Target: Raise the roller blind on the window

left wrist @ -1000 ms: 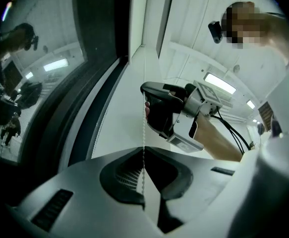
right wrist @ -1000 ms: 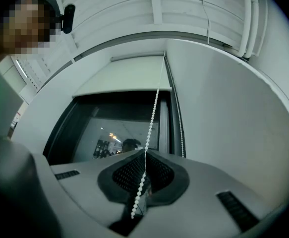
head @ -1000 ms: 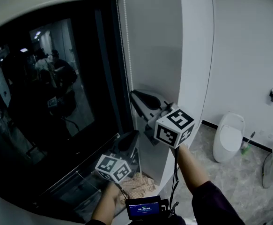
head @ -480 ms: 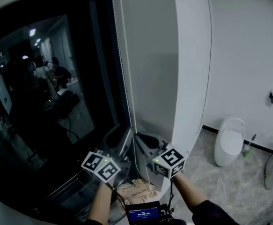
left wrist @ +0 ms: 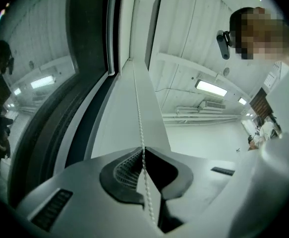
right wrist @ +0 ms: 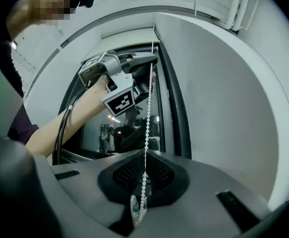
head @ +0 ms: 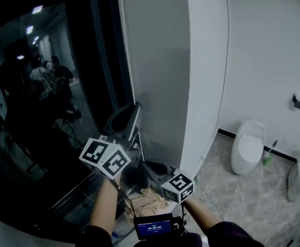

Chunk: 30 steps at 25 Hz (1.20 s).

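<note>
Window [head: 47,86] mostly bare, blind seemingly nearly up; right gripper [head: 152,166] clamps the bead chain [head: 130,60] low, left gripper [head: 133,108] has just eased its jaws slightly apart around it higher

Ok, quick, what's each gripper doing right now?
Left gripper: jaws just eased open, bead chain running between them.
Right gripper: closed on the bead chain.

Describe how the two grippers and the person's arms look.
The left gripper and right gripper are grey plastic with dark ribbed pads. Each carries a white cube with black square markers. A black cable runs along the left forearm. The sleeves are dark.
</note>
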Motion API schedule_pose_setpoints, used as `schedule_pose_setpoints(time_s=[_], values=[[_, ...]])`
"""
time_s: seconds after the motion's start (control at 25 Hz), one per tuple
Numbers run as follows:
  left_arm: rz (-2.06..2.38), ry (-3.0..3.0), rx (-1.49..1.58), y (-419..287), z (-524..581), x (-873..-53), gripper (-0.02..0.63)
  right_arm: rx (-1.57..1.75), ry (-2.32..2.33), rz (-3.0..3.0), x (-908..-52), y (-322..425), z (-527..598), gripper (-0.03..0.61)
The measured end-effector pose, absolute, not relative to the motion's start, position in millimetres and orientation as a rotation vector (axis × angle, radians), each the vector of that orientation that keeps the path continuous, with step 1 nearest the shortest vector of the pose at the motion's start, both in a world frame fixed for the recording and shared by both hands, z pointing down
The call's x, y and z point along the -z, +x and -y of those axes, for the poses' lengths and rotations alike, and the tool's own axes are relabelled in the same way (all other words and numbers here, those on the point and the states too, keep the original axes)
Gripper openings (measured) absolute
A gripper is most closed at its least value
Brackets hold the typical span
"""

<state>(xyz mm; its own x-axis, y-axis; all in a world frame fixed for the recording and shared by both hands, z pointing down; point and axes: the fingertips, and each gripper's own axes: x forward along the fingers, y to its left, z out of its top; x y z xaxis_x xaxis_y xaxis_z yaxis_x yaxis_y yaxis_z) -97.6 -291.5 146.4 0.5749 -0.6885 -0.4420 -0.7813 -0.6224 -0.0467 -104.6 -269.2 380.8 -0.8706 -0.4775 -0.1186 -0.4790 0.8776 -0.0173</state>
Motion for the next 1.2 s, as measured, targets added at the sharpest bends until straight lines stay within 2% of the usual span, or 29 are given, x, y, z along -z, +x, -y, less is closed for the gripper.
schedule_pose_setpoints(time_s=[0.12, 0.56, 0.88, 1.2], values=[[-1.217, -2.563, -0.612, -100, 288, -146, 0.018, 0.01, -0.754, -2.931, -377, -102, 265, 0.012], [-1.329, -2.581, -0.667, -118, 293, -193, 0.018, 0.124, -0.751, -2.699, -344, -56, 272, 0.015], [-1.411, -2.518, -0.517, -132, 286, -228, 0.021, 0.0, -0.763, -2.603, -314, -45, 268, 0.015], [-1.436, -2.415, -0.158, -107, 264, -297, 0.018, -0.156, -0.785, -2.588, -286, -51, 259, 0.014]])
